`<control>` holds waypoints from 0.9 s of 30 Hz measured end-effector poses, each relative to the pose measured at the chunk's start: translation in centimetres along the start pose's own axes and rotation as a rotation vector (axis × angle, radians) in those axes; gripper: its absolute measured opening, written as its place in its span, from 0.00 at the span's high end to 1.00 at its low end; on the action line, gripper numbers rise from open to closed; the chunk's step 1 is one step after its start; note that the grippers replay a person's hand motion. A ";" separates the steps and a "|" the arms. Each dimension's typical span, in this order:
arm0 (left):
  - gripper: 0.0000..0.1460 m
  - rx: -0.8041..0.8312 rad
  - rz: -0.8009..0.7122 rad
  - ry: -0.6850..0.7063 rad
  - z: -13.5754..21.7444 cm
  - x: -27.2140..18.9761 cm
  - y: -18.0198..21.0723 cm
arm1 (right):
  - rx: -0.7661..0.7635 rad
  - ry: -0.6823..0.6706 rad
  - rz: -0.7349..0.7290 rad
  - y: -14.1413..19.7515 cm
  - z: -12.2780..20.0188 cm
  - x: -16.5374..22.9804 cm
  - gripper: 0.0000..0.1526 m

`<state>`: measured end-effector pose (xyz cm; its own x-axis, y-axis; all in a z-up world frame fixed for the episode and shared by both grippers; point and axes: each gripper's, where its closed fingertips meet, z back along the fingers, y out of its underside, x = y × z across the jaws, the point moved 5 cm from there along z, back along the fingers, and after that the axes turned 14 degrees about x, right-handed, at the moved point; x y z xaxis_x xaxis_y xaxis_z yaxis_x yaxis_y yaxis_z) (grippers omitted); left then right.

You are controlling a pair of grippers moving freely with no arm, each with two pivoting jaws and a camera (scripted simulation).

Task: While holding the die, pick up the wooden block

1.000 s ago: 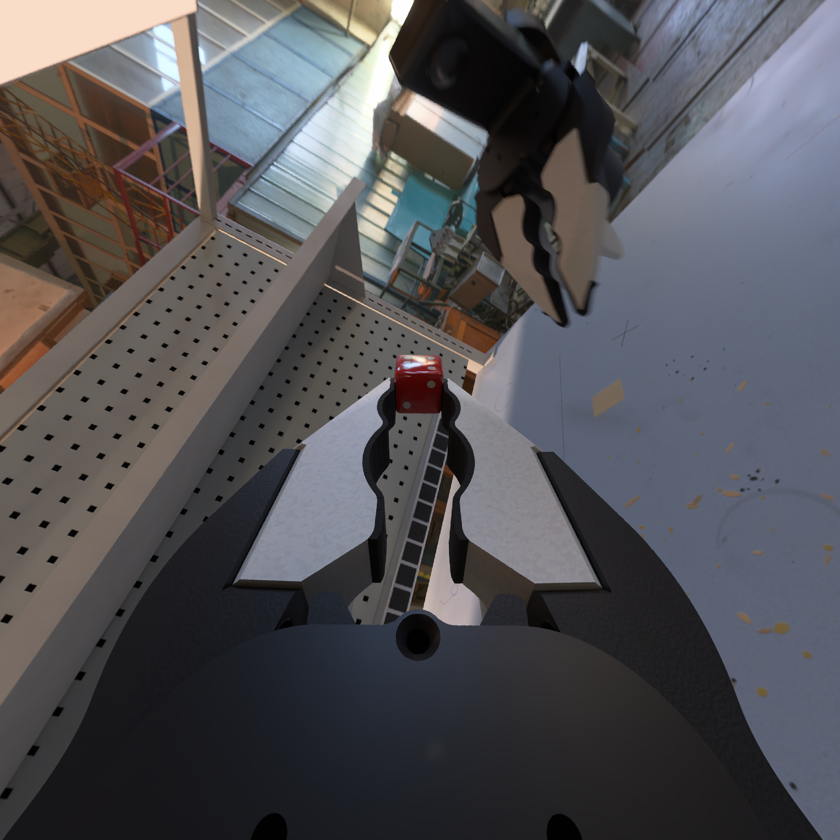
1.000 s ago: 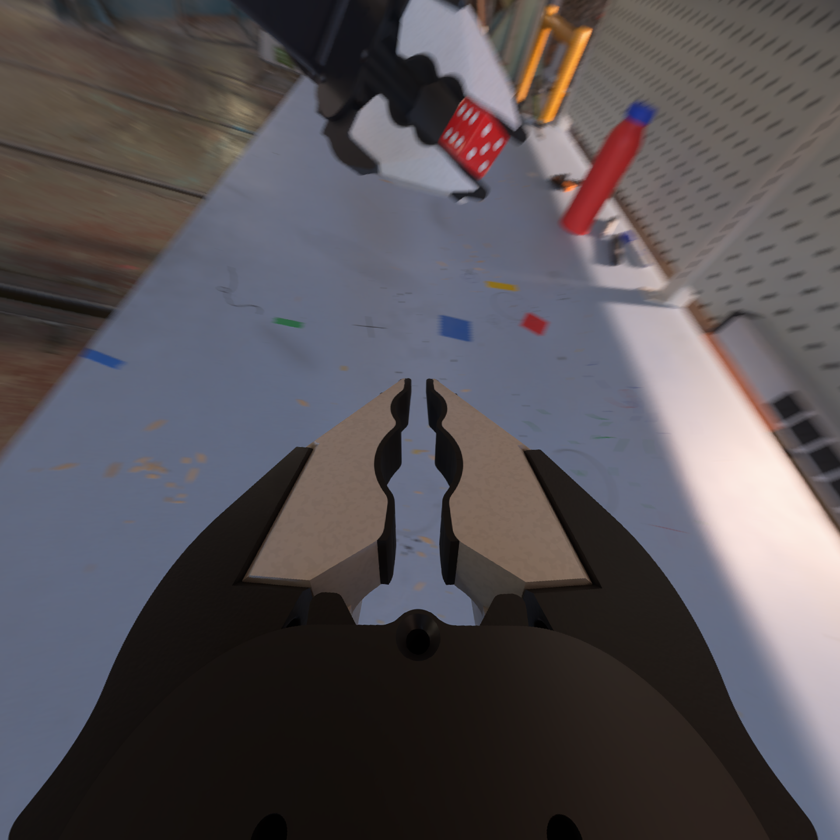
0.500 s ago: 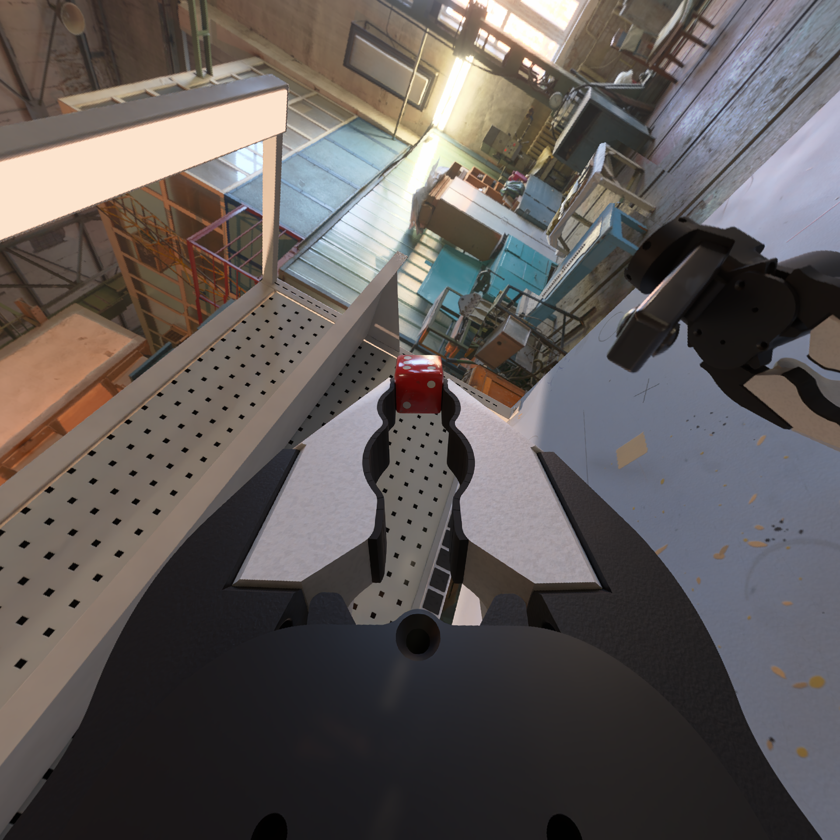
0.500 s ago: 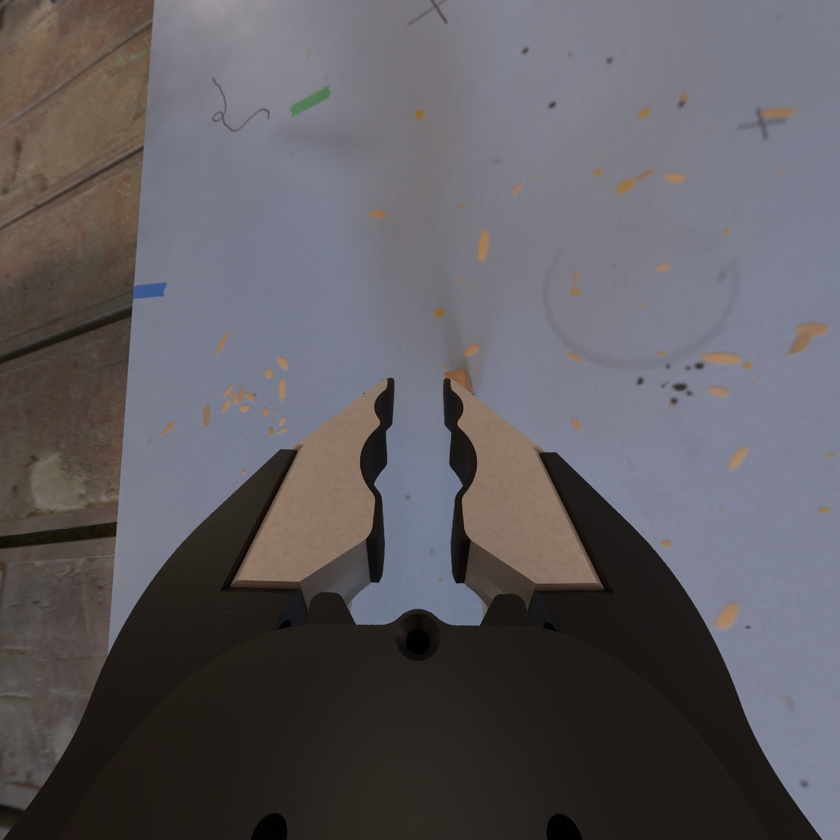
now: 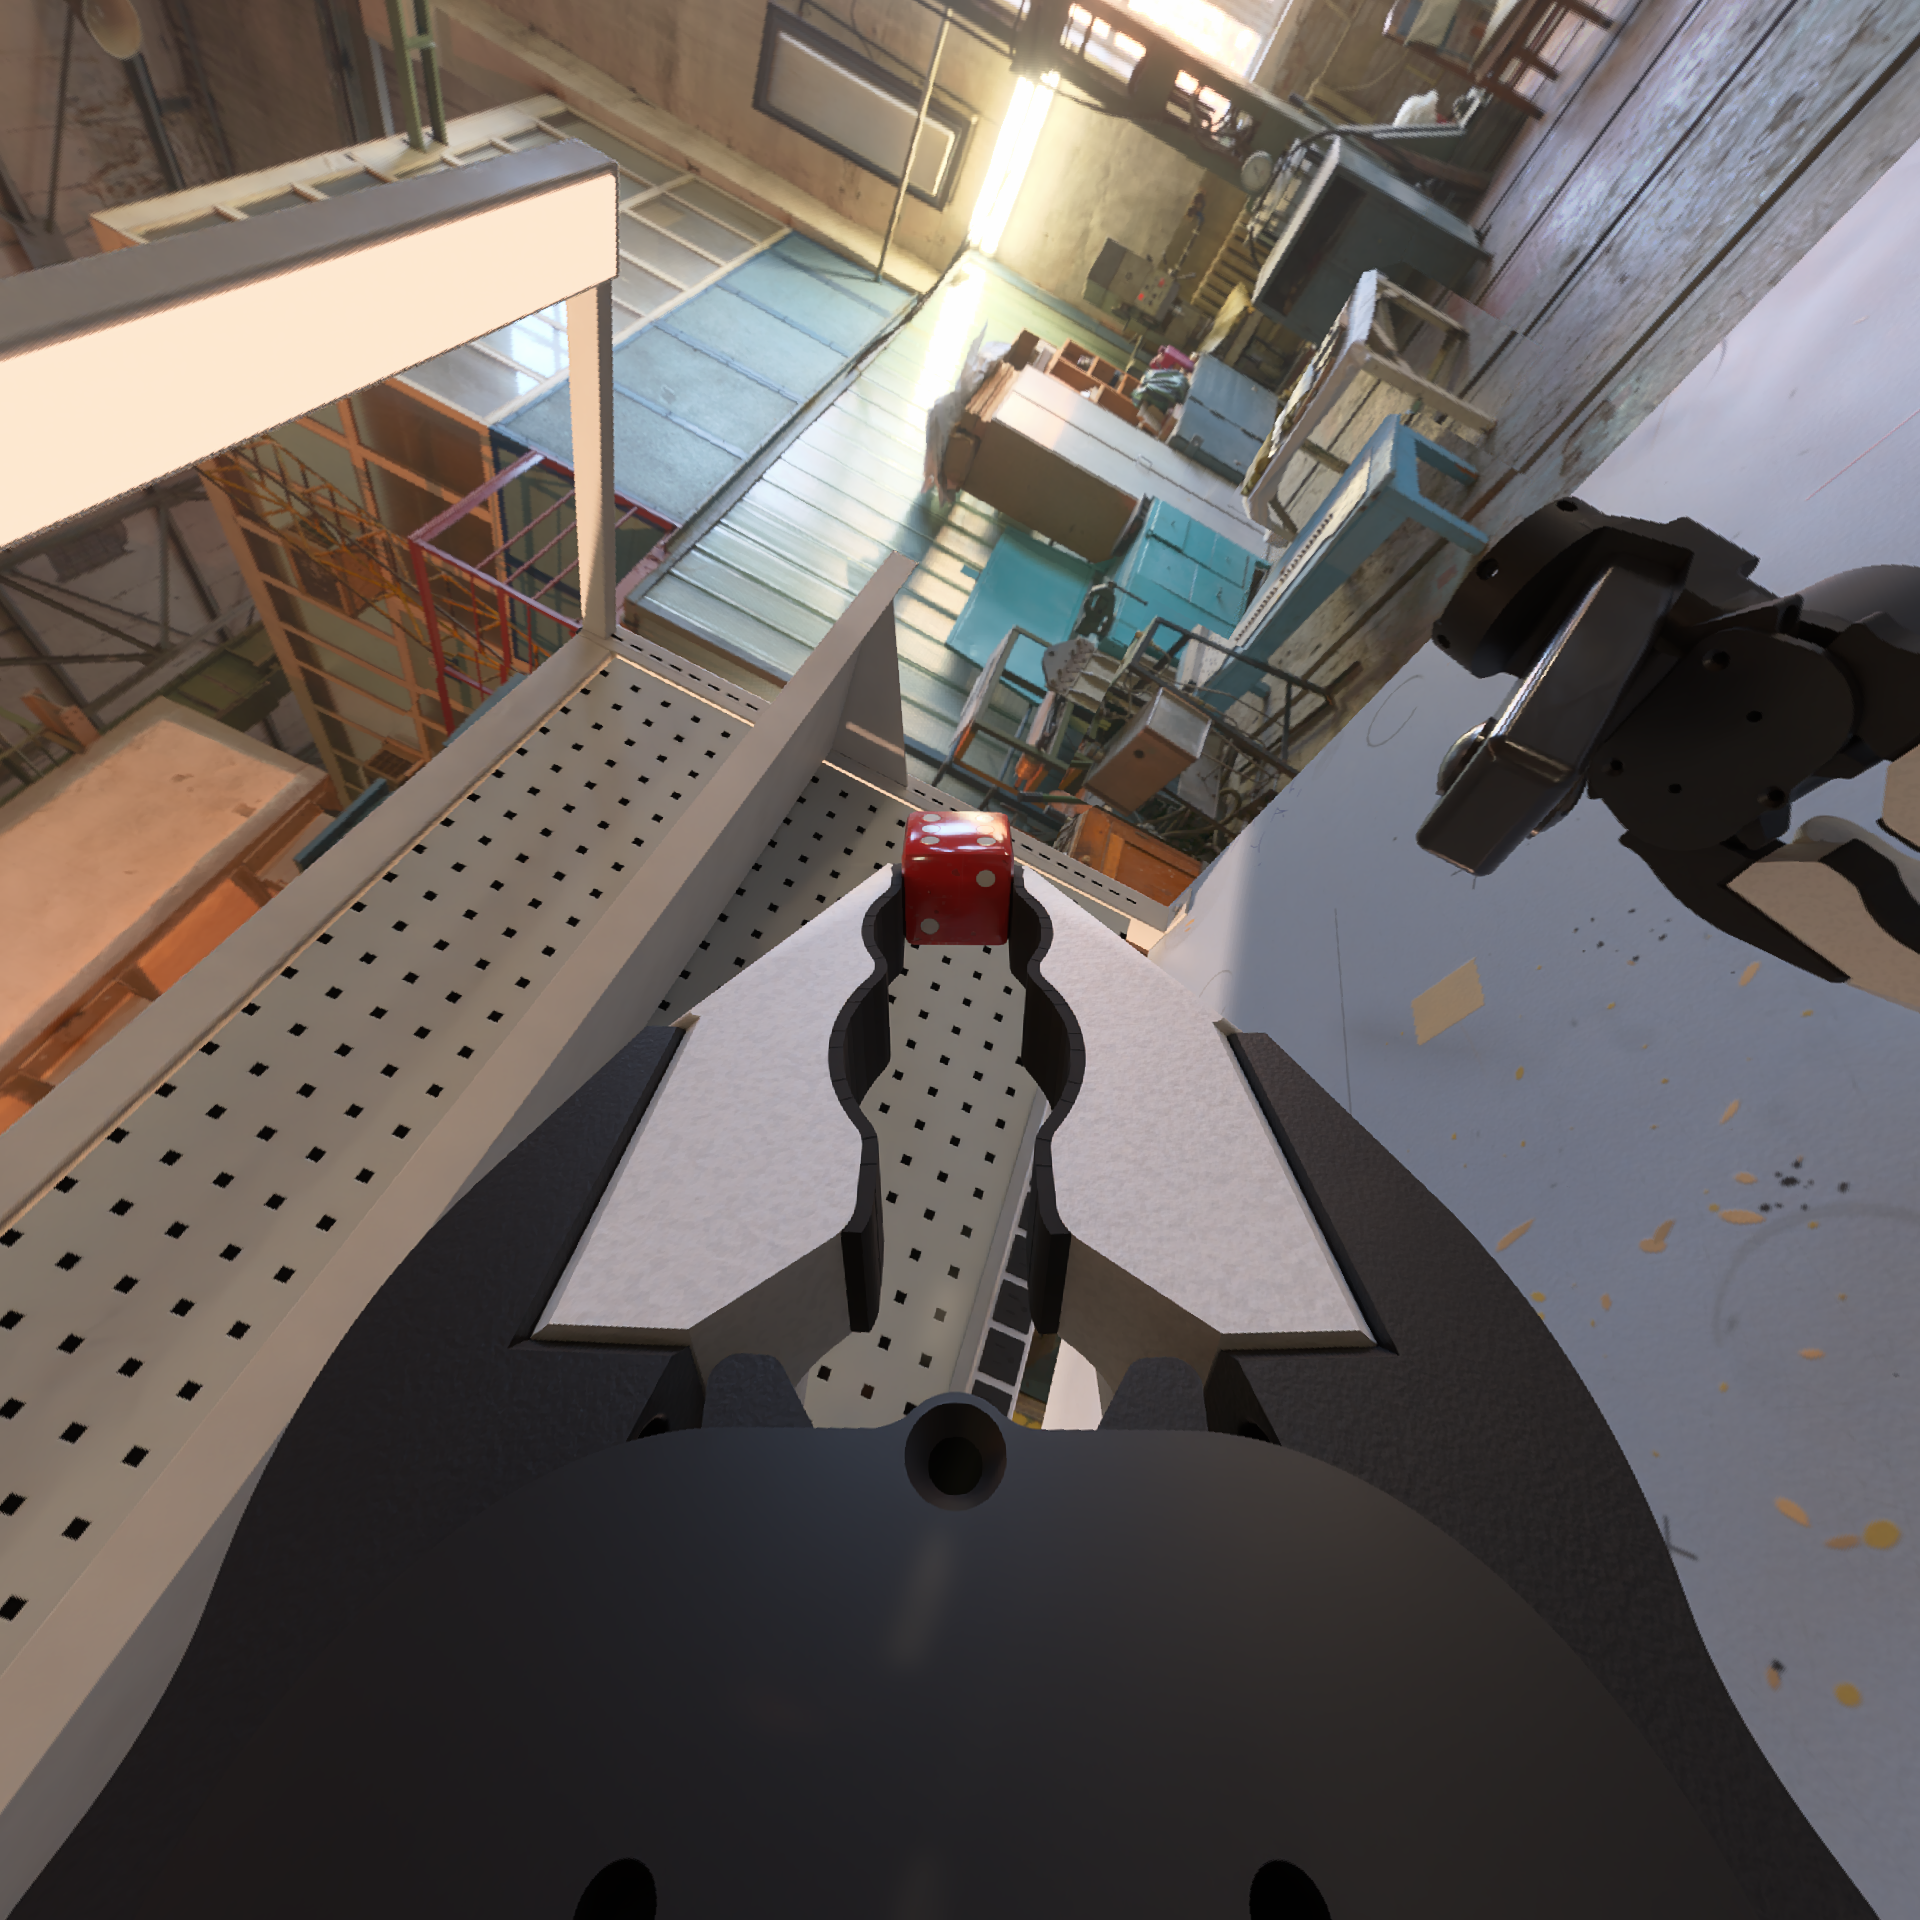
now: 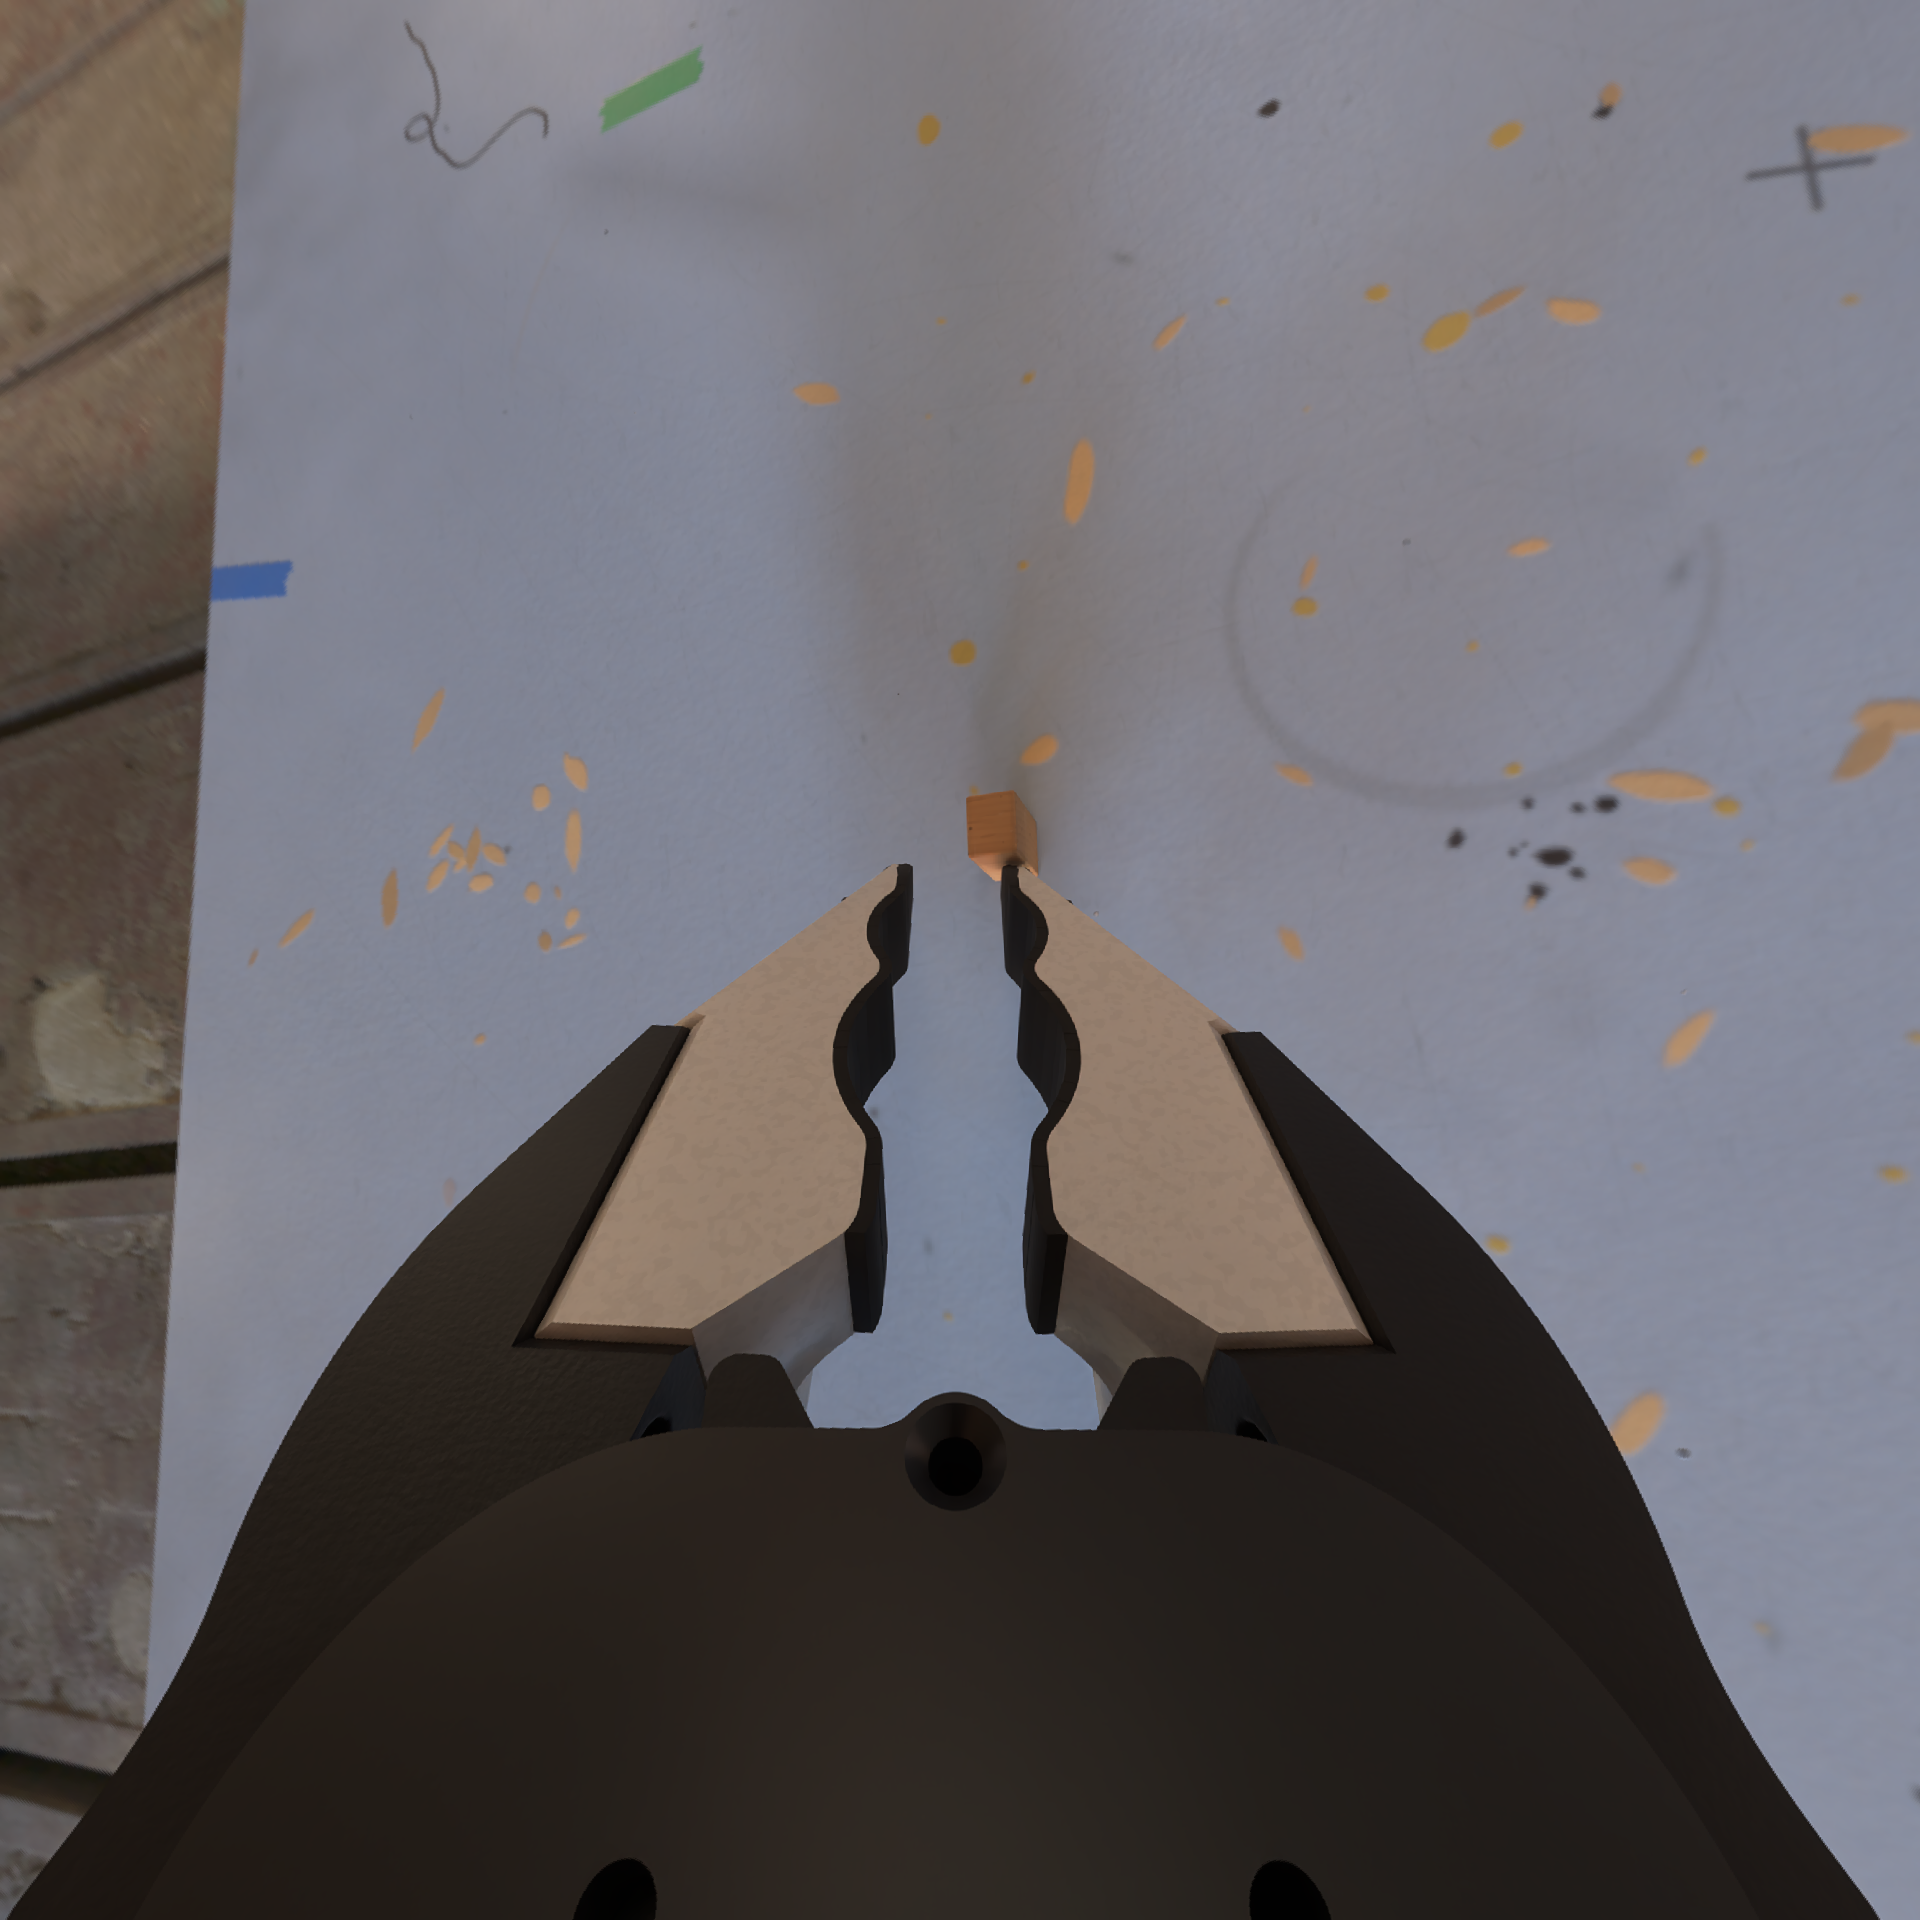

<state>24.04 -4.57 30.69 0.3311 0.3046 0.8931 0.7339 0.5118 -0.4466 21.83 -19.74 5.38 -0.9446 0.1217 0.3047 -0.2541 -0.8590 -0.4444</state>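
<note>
Block (image 6: 1002, 840) lay on the table (image 6: 623, 416), just past the right gripper's (image 6: 956, 878) parted fingers, a little to their right.

The right fingertip (image 6: 1010, 883) overlapped its near edge, so going forward might push or tip it instead of straddling it; whether they touched, I could not tell. The left gripper (image 5: 956, 914) was clamped on the red die (image 5: 956, 879) only at the tips; a jolt might loosen it. In the left view, the right gripper's fingers were cut off and the block was not visible.

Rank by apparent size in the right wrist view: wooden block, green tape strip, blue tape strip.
1. Green tape strip
2. Blue tape strip, close to the block
3. Wooden block, partly hidden by the tongs, so this order is unsure
</note>
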 end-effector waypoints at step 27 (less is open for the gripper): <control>0.87 0.050 -0.040 0.010 -0.6 -0.6 0.2 | -0.059 0.035 0.109 -2.4 1.5 0.2 0.93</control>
<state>24.32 -5.16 30.12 0.3083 0.2747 0.9108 0.7163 0.5630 -0.4123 22.54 -18.40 7.76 -0.9737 0.0479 0.2229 -0.1608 -0.8373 -0.5225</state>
